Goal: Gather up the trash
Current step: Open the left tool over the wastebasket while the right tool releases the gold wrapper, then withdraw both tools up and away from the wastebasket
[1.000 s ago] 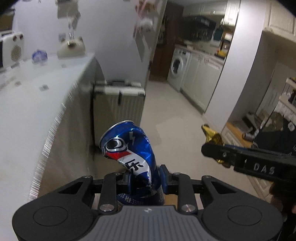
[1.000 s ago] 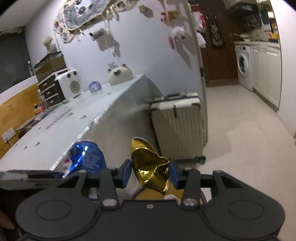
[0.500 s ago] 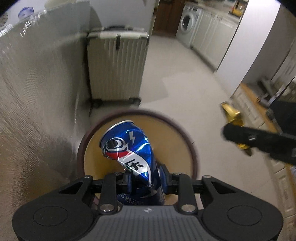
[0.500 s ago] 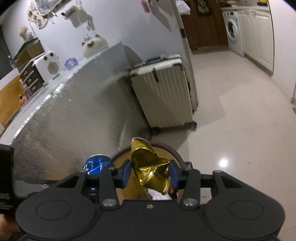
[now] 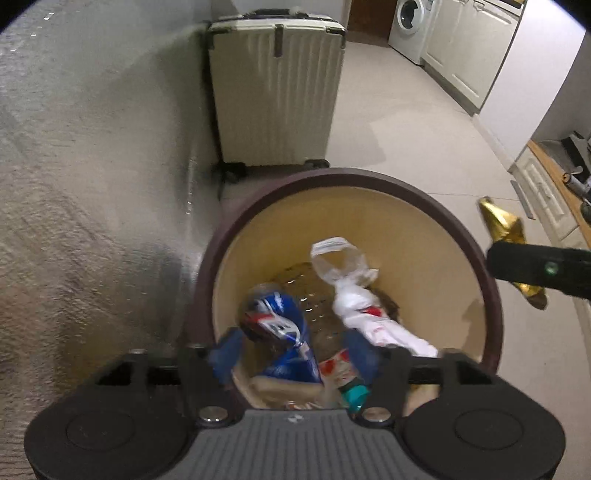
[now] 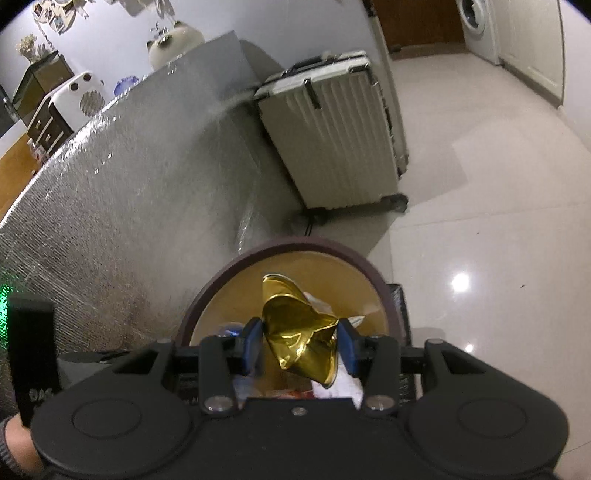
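A round trash bin [image 5: 495, 306] with a dark brown rim and tan inside stands on the floor below both grippers; it also shows in the right wrist view [image 6: 376, 277]. My left gripper [image 5: 291, 350] is open over the bin. The crushed blue can [image 5: 280, 332] is loose between its spread fingers, blurred, dropping among the trash. A knotted white plastic bag [image 5: 351, 295] lies in the bin. My right gripper [image 6: 299, 343] is shut on a crumpled gold foil wrapper [image 6: 299, 332] above the bin; the wrapper also shows in the left wrist view [image 5: 506, 229].
A cream hard-shell suitcase [image 5: 273, 88] stands on the floor just behind the bin. A counter clad in silver foil [image 5: 92, 184] rises on the left. White cabinets and a washing machine [image 5: 410, 18] line the far right wall. Pale floor tiles [image 6: 480, 221] spread to the right.
Both grippers have tilted down over the bin. My left gripper has opened and let go of the blue can, which falls into the bin. My right gripper still holds the gold wrapper.
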Demonstrator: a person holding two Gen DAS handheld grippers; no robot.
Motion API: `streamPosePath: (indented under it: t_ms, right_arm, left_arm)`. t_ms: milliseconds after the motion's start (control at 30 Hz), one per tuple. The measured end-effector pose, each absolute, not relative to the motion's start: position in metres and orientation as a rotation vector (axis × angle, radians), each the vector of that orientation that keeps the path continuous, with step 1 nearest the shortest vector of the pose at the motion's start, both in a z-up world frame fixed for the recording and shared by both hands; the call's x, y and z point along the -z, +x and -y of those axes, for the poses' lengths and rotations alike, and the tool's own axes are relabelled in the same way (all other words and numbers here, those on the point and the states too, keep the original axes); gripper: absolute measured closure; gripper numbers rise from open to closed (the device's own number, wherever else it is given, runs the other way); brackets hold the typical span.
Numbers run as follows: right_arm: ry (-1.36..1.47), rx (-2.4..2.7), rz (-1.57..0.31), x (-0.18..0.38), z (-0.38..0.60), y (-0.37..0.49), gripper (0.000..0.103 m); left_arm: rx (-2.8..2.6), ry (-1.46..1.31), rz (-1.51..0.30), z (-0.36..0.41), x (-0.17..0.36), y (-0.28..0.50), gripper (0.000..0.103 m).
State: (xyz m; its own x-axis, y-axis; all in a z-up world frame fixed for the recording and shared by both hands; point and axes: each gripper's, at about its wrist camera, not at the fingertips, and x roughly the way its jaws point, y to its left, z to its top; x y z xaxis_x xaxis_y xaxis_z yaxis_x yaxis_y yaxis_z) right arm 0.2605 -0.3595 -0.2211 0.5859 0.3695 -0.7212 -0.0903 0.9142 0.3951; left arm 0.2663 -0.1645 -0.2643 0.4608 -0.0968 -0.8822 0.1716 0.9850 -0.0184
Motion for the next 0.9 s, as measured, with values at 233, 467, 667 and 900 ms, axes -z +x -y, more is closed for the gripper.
streamPosePath:
  t_ms: [233,467,667,900]
  right_arm:
    - [0.327,-0.356,-1.026,0.241,0.336,0.276,0.057]
    - [0.28,-0.324,-1.114,0.251,0.328,0.274,0.033]
    - [0.263,-0.307,-1.126,0.246,0.329,0.266,0.028]
    - [0.243,-0.301,-1.116,0.234,0.328,0.256,0.026]
  left_arm:
    - [0.168,0.059,-1.103,0.152,0.269,0.251,0.015]
    - [0.144,0.014,-1.159,0.139,0.28,0.247,0.003]
    - [0.155,0.007,-1.177,0.141,0.274,0.246,0.0]
    - [0.17,0.001,-1.177,0.141,0.262,0.238,0.0]
